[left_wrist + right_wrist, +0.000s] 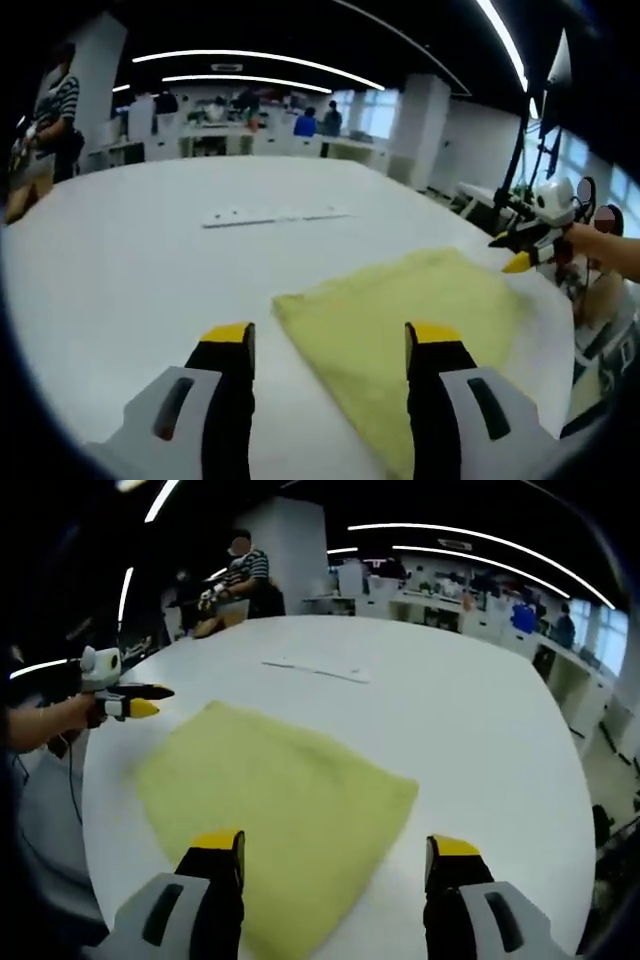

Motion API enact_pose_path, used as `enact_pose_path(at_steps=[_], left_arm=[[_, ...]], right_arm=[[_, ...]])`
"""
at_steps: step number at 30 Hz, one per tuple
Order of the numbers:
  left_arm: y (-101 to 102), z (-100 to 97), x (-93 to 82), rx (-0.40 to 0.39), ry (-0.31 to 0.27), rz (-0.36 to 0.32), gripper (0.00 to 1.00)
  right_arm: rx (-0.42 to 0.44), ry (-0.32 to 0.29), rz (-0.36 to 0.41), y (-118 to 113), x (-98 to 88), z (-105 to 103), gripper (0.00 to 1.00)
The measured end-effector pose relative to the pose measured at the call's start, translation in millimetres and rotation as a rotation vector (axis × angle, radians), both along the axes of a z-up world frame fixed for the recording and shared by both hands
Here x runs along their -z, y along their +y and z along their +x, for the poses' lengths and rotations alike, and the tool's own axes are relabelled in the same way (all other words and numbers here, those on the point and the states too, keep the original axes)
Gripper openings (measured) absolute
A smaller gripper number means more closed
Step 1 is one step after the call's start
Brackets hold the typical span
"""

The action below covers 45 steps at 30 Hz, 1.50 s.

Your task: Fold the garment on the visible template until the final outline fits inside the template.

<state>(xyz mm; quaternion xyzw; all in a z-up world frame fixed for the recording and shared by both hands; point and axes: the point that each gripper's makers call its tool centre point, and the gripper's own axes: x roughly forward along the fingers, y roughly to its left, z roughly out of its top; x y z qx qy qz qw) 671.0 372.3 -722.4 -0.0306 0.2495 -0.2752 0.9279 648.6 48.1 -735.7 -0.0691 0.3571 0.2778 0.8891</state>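
Observation:
A yellow-green garment [410, 310] lies flat in a rough rectangle on the white table [130, 250]. My left gripper [330, 335] is open just above the table, one jaw over bare table, the other over the garment's near corner. At the cloth's far edge, a hand holds my right gripper [525, 255]. In the right gripper view the garment [270, 780] spreads out ahead. My right gripper [337, 847] is open, its jaws standing astride the cloth's near edge with nothing between them. Past the far corner, a hand holds my left gripper [135, 702].
A flat white strip [275, 215] lies on the table beyond the garment, also seen as the strip [315, 668] in the right gripper view. The table's rim [90, 780] curves close by the cloth. People stand at desks [210, 140] in the background.

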Motion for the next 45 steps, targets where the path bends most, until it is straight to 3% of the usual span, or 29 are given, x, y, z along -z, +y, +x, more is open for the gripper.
enact_pose_path(at_steps=[12,26,39,45], left_arm=[[-3,-39.6,3.8,0.067,0.024,0.002,0.6],[-4,-81.8,20.6,0.099,0.117,-0.019,0.51],[-9,-101.9,39.9,0.119,0.157,-0.008,0.39],[-6,-107.2,49.3,0.123,0.182,0.002,0.29]], right_arm=[[-0.057,0.027,-0.004,0,0.6,-43,0.71],[-0.098,0.045,-0.021,-1,11.3,-81,0.61],[-0.107,0.102,-0.06,-7,35.3,-102,0.4],[-0.126,0.08,-0.112,-14,43.4,-102,0.21]])
